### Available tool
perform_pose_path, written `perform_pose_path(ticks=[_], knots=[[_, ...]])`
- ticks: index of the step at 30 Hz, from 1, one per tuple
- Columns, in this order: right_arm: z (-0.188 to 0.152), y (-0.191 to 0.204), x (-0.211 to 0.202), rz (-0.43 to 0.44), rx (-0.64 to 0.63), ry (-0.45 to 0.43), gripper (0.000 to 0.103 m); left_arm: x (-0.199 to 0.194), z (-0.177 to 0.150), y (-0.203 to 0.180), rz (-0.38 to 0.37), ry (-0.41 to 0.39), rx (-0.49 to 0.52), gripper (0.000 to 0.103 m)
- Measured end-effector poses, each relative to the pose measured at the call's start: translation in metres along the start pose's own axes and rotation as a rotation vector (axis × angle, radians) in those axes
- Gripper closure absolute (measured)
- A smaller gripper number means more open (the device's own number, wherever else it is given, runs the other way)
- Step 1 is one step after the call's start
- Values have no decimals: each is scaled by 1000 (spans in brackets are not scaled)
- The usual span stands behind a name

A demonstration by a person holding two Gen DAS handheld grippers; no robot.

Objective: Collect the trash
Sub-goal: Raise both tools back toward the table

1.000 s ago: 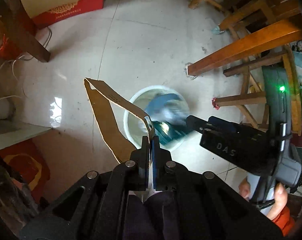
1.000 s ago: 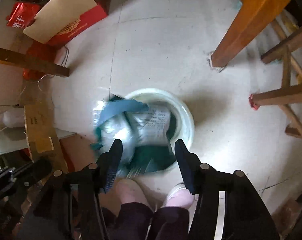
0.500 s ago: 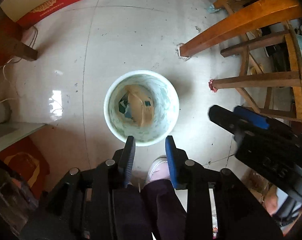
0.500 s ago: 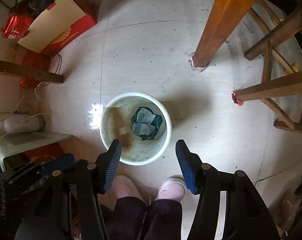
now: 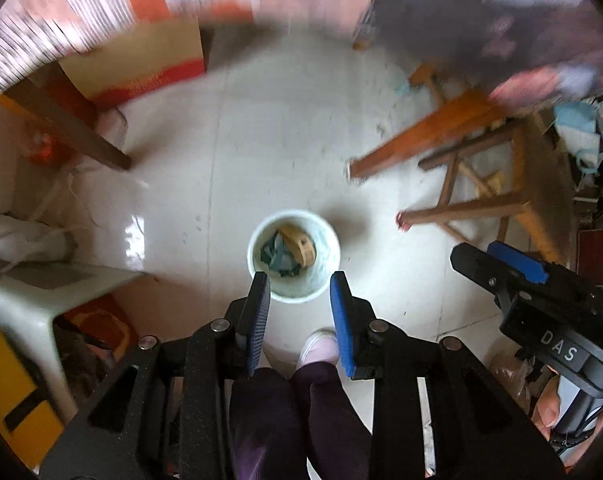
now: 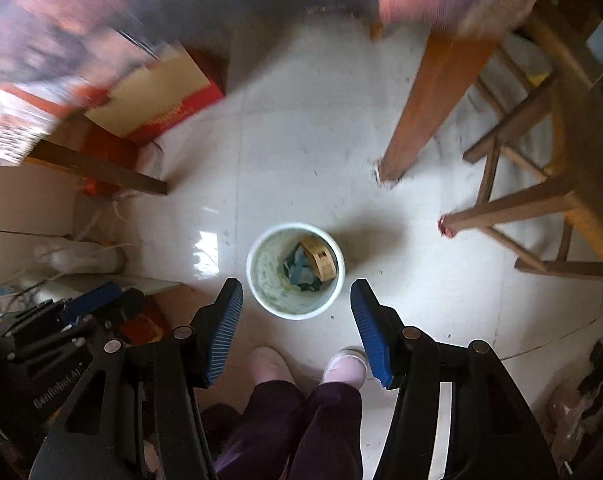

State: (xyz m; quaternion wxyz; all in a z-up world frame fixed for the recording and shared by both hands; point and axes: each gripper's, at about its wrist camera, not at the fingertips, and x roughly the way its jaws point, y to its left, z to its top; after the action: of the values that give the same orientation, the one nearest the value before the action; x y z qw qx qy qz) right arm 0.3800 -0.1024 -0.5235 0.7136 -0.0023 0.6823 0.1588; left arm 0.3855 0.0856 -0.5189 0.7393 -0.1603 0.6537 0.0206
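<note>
Both grippers point down at the floor, nothing between the pads: my left gripper (image 5: 300, 286) has its jaws parted a little, my right gripper (image 6: 297, 294) is spread wider. White bin (image 5: 294, 291) stands upright on the pale tiled floor (image 5: 285, 152), straight below both sets of fingers, well apart from them. Trash sits inside it: a tan cardboard strip (image 6: 320, 259) leaning against the far-right wall, crumpled blue-green wrapper (image 6: 299, 270) beside it at the bottom. Bin rim is free all round, bare tile on every side. Right of the bin, a thick wooden table leg (image 6: 429, 108) and a wooden stool (image 6: 541, 200) with a red-tipped foot nearest; open floor between that foot and the bin. Left side is crowded: a dark wooden leg (image 6: 101, 170), a red and cream box (image 6: 161, 100), white cables, a pale low stand (image 5: 33, 300). My feet in light slippers (image 6: 341, 366) stand just near side of the bin. Upper edge of both views is blurred, cannot tell what is there.
</note>
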Motion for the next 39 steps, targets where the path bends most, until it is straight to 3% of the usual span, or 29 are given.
perform_pose_path(ticks=[7, 16, 19, 28, 31, 35, 37, 39], knots=[[12, 42, -133, 5, -79, -159, 51, -131, 9, -12, -15, -165, 4, 73], [5, 81, -281, 22, -103, -397, 51, -293, 15, -35, -34, -416, 91, 72], [2, 93, -326, 19, -106, -484, 51, -336, 10, -38, -56, -495, 114, 66], [-18, 115, -432, 27, -79, -732, 51, -440, -12, -44, -70, -691, 194, 63], [-26, 127, -454, 16, -87, -808, 47, -464, -21, -43, -88, -756, 215, 49], [-39, 132, -473, -5, -87, -903, 24, -486, -30, -42, -57, -851, 217, 31], [-43, 133, -479, -12, -77, -936, 15, -490, -29, -41, -50, -875, 212, 16], [-42, 132, -482, -20, -61, -960, 7, -493, -27, -41, -58, -890, 207, 14]])
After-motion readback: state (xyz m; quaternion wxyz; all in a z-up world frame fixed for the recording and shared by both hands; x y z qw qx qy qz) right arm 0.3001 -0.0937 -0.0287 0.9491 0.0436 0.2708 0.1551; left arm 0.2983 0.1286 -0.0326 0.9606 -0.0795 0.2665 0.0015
